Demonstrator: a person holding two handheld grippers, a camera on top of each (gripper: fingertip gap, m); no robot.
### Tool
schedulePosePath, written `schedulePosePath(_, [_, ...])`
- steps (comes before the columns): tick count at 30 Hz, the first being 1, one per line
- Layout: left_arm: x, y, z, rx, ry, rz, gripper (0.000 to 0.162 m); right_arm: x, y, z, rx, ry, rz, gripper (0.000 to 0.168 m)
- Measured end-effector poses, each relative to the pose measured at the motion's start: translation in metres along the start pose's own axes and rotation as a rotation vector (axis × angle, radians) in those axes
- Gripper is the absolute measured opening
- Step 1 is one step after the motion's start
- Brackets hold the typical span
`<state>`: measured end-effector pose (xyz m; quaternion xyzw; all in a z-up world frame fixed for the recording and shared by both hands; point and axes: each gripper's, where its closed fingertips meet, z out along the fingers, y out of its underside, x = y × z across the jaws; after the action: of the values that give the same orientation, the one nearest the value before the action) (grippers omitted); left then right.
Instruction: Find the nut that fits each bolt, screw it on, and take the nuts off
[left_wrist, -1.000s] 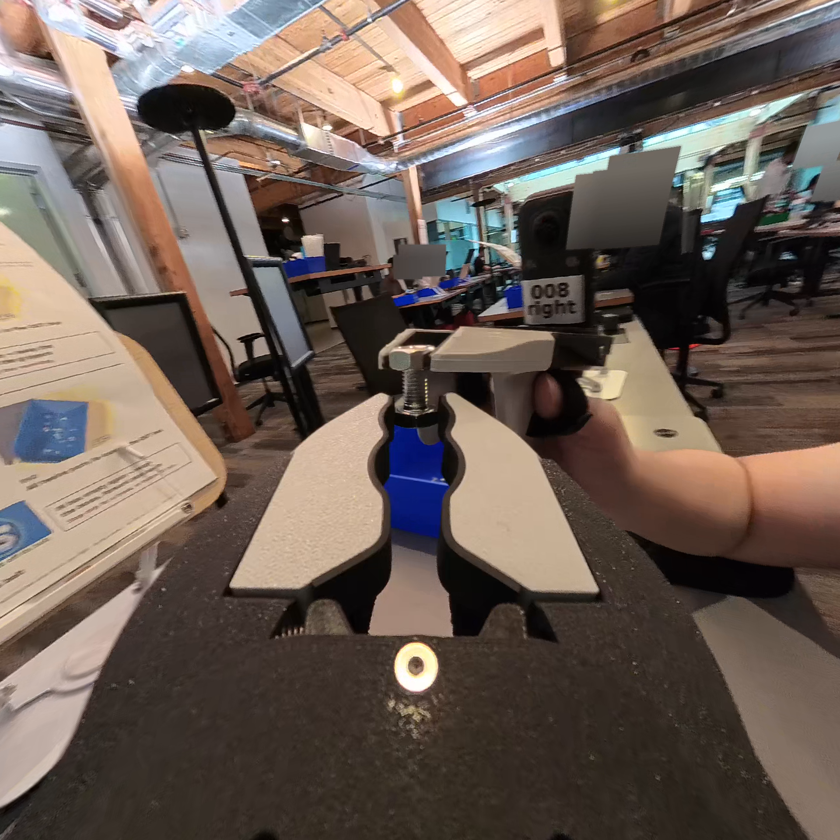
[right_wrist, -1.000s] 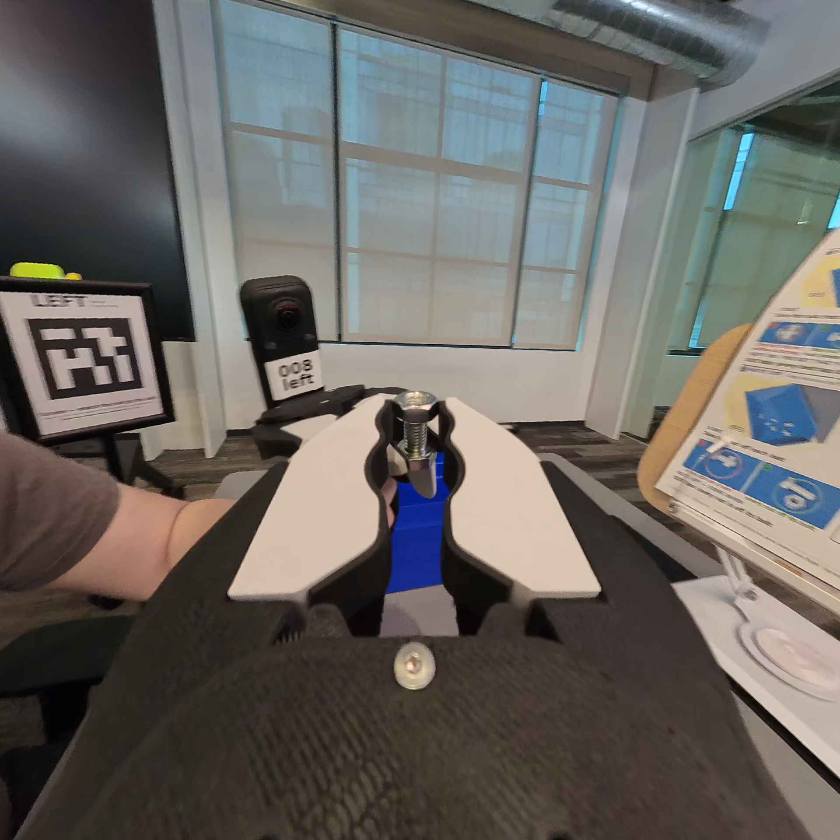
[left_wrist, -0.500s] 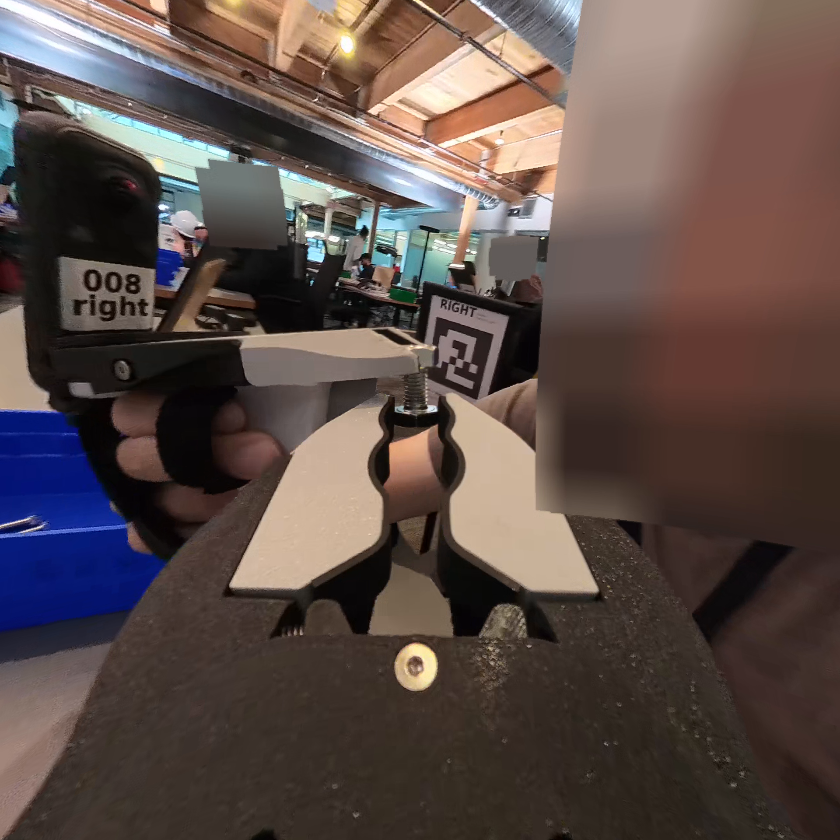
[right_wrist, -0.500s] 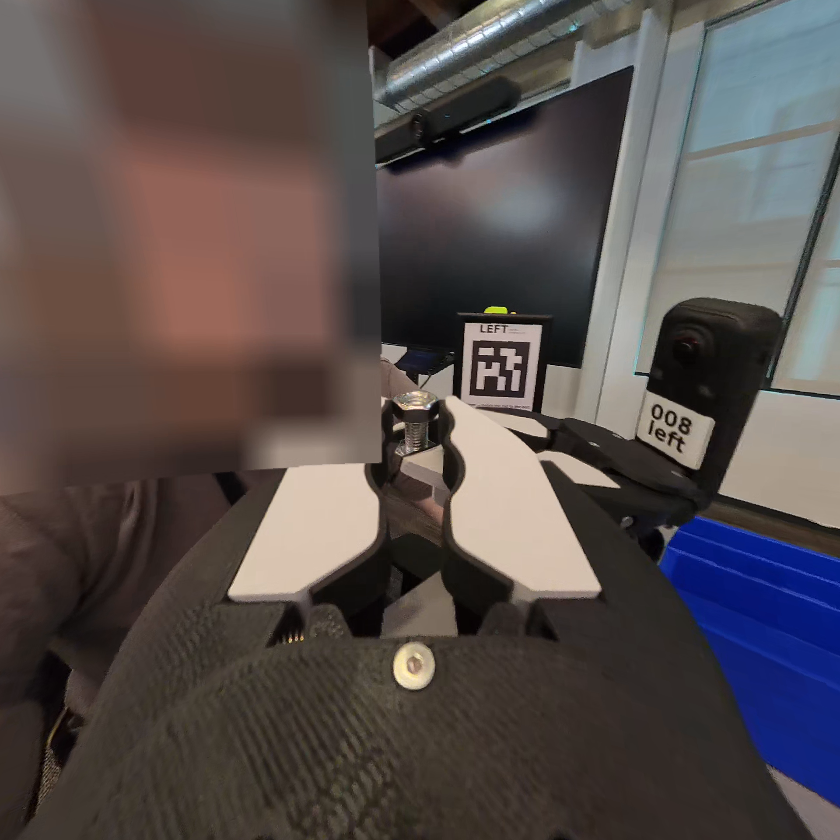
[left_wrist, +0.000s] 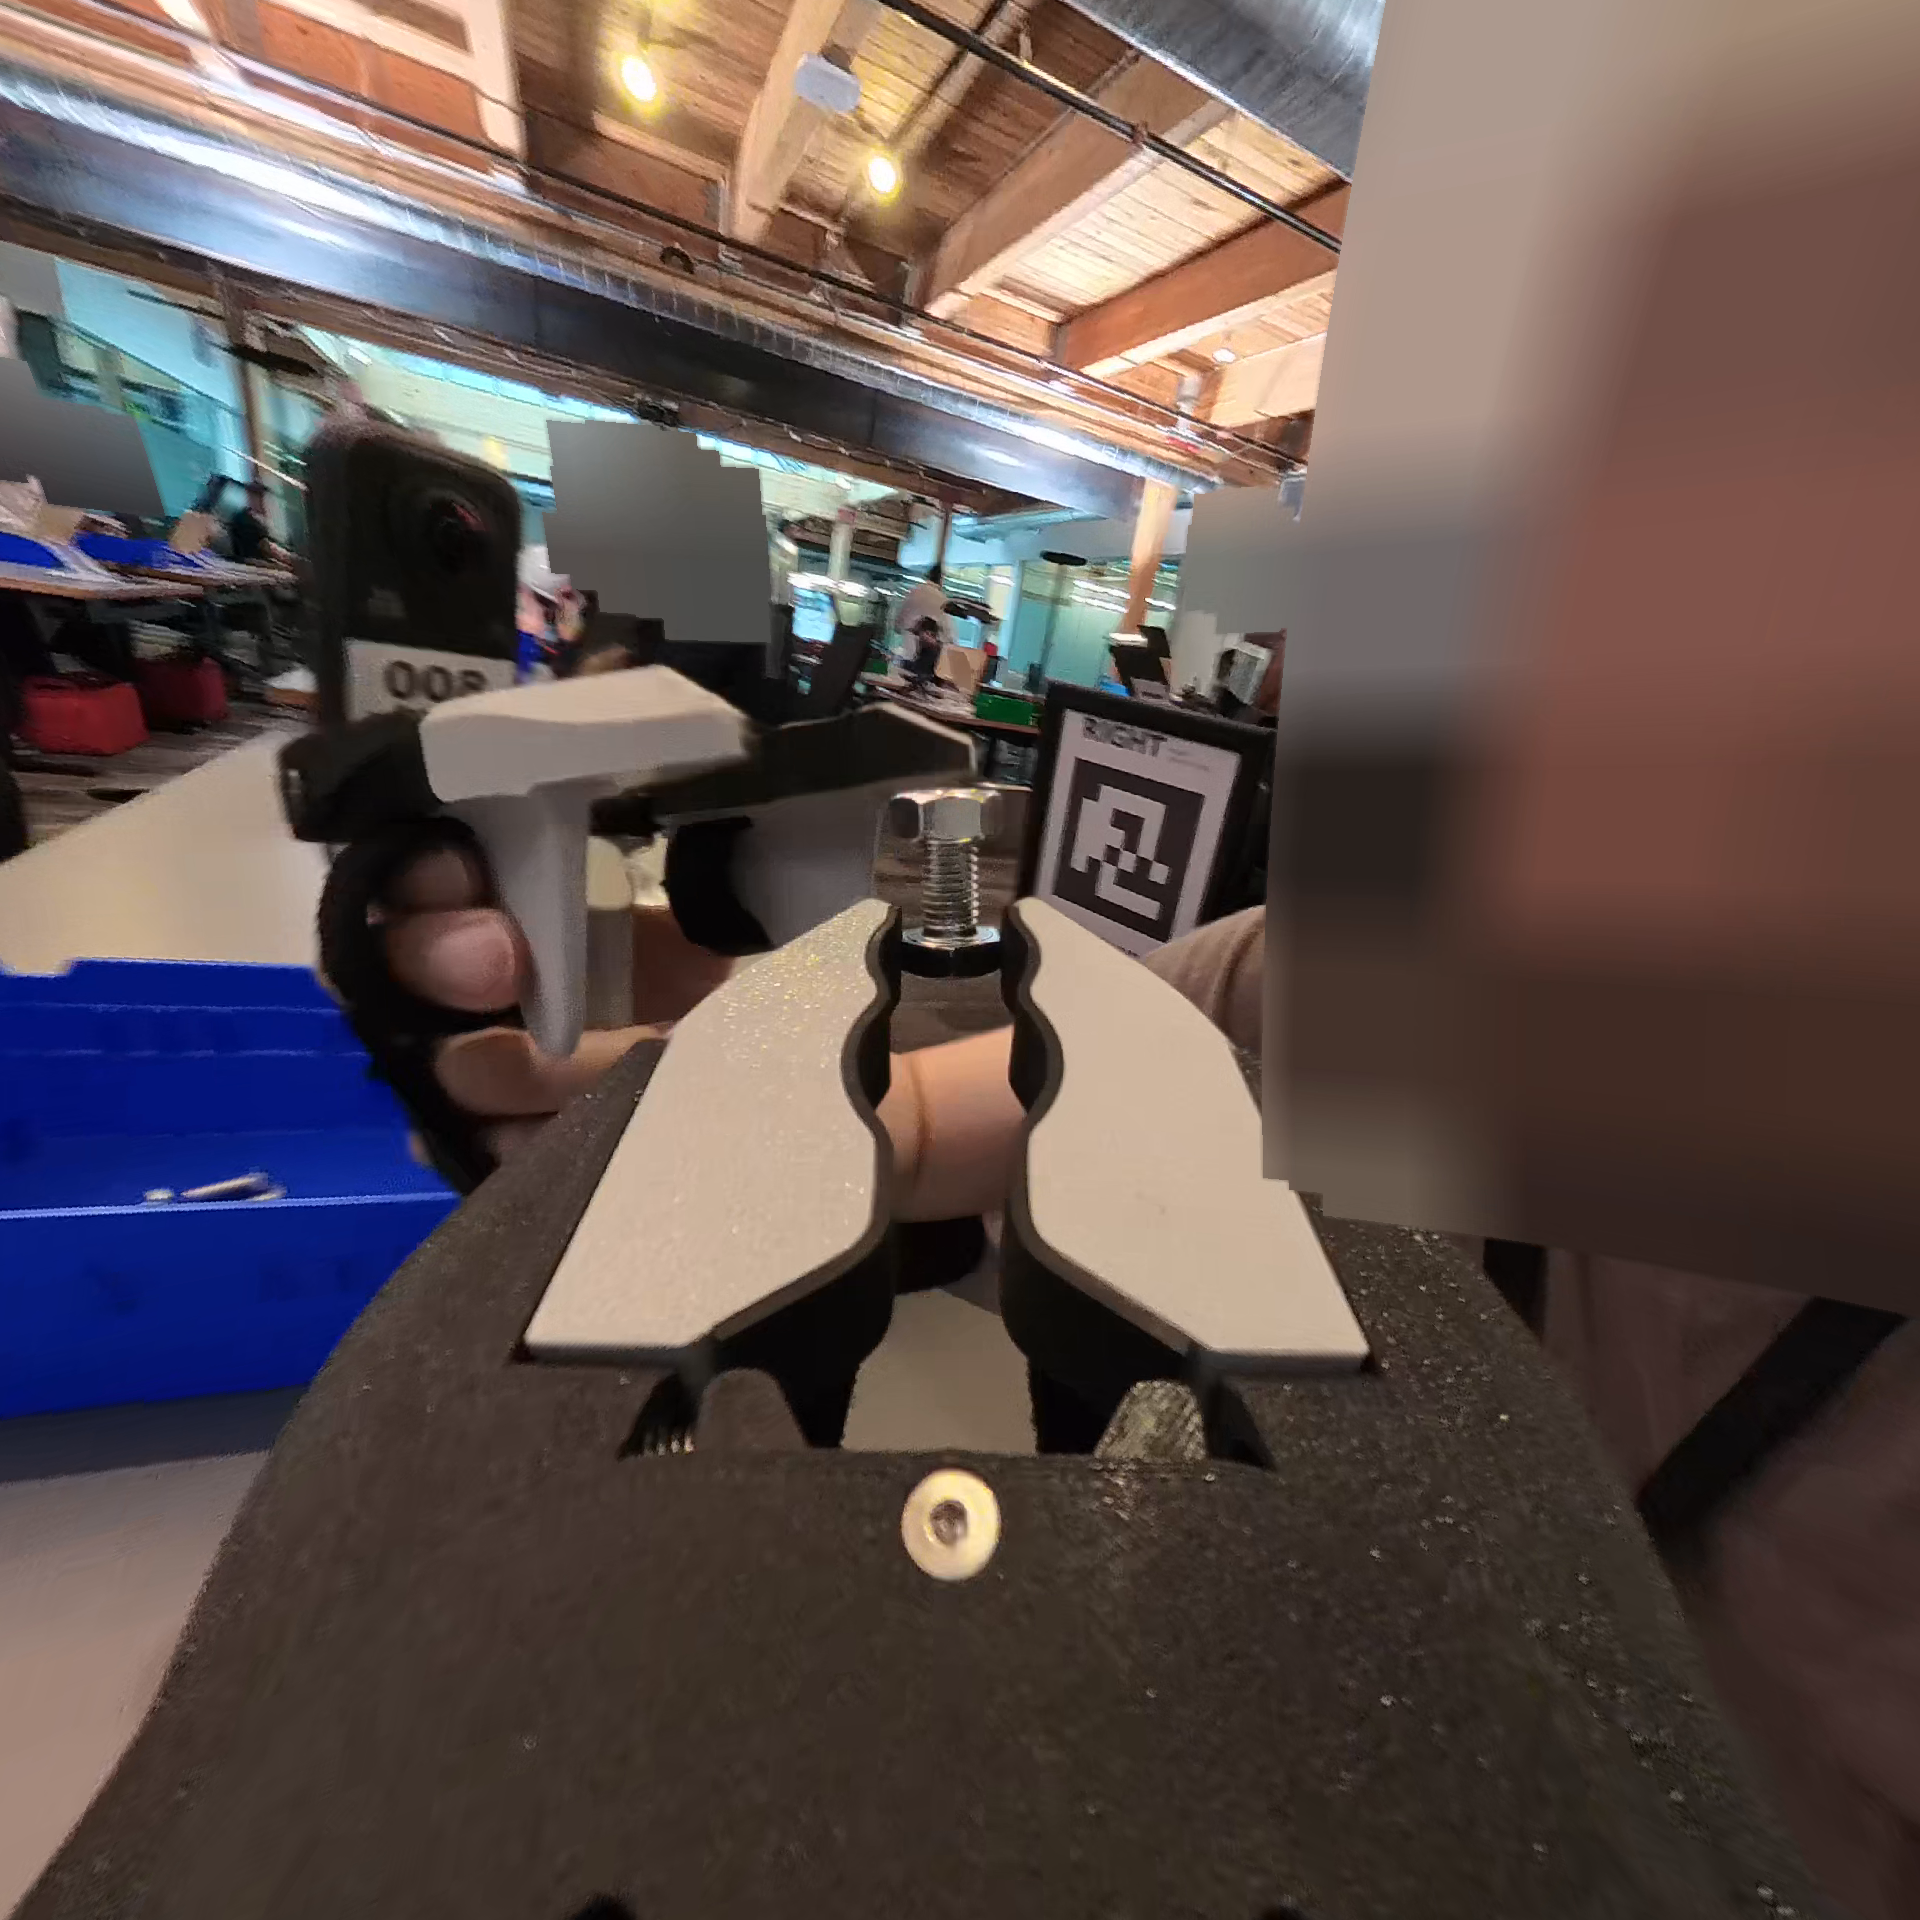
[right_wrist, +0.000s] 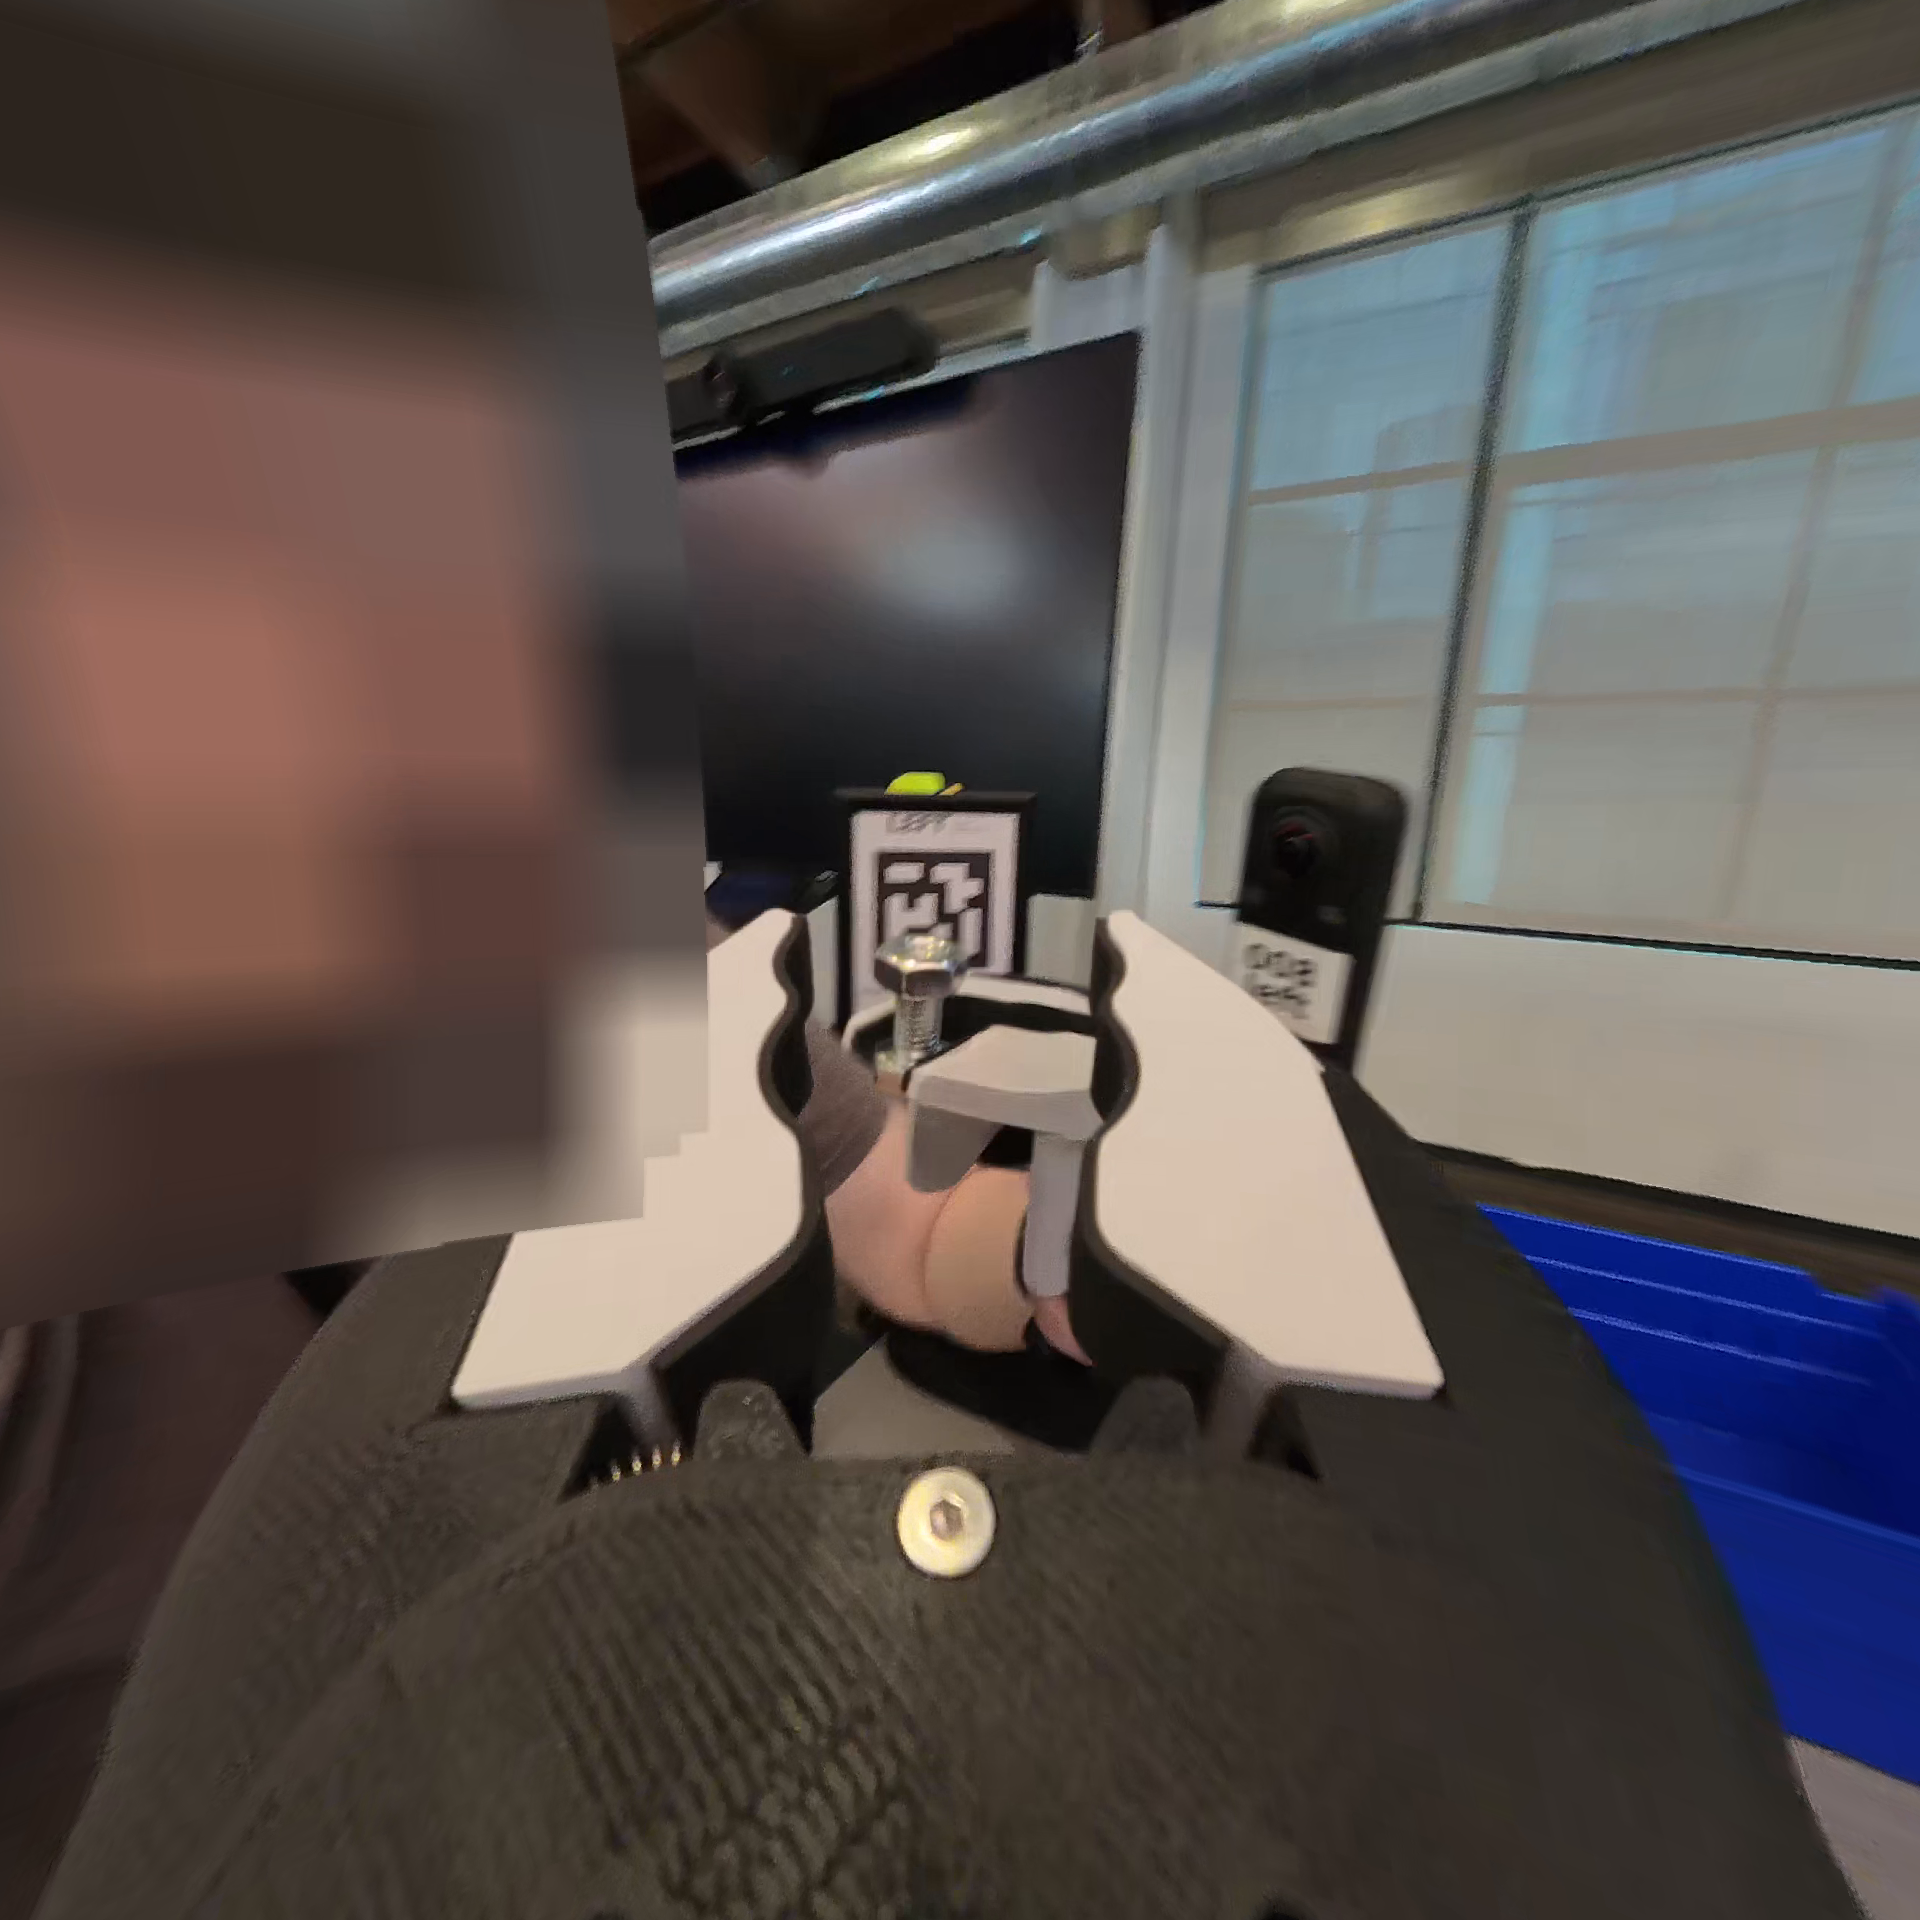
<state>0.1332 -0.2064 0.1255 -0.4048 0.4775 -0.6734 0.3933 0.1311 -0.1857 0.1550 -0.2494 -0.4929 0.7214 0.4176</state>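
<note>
- Showing the left gripper (left_wrist: 945, 940) with its jaws closed on a nut (left_wrist: 943, 940) at the tips; a bolt (left_wrist: 943, 862) stands upright out of that nut, head uppermost, most of its thread bare above it.
- In the right wrist view the right gripper (right_wrist: 945, 971) has its jaws spread wide and holds nothing; the bolt (right_wrist: 914, 997) sits between them, nearer the left-hand finger and touching neither.
- In the left wrist view the right gripper (left_wrist: 748, 748) appears to the left of the bolt head, close beside it but apart.
- Stage, as a judgement: the nut is engaged on the lower end of the thread, so a matching pair has been found. Whether it is being run on or wound off cannot be told from these views.
- A blue bin (left_wrist: 187, 1174) stands on the table at the left; two small metal pieces (left_wrist: 213, 1188) lie in it, too blurred to name. The same bin (right_wrist: 1704, 1382) shows at the right of the right wrist view.
- Remaining, as a judgement: finishing this pair and the parts left in the bin. How many pairs are done is not shown.
- A framed marker card (left_wrist: 1138, 831) stands behind the bolt.
</note>
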Motion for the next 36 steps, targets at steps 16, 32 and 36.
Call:
schedulePosePath(16, [-0.076, -0.021, -0.049, -0.031, -0.827, 0.476, 0.018, 0.079, 0.012, -0.016, -0.116, 0.840, -0.227, 0.041])
schedulePosePath(32, [-0.074, -0.022, -0.047, -0.049, -0.851, 0.508, 0.018, 0.074, 0.007, -0.016, -0.126, 0.823, -0.203, 0.020])
schedulePosePath(36, [-0.068, -0.022, -0.042, -0.048, -0.795, 0.495, 0.018, 0.068, 0.005, -0.011, -0.123, 0.716, -0.184, 0.020])
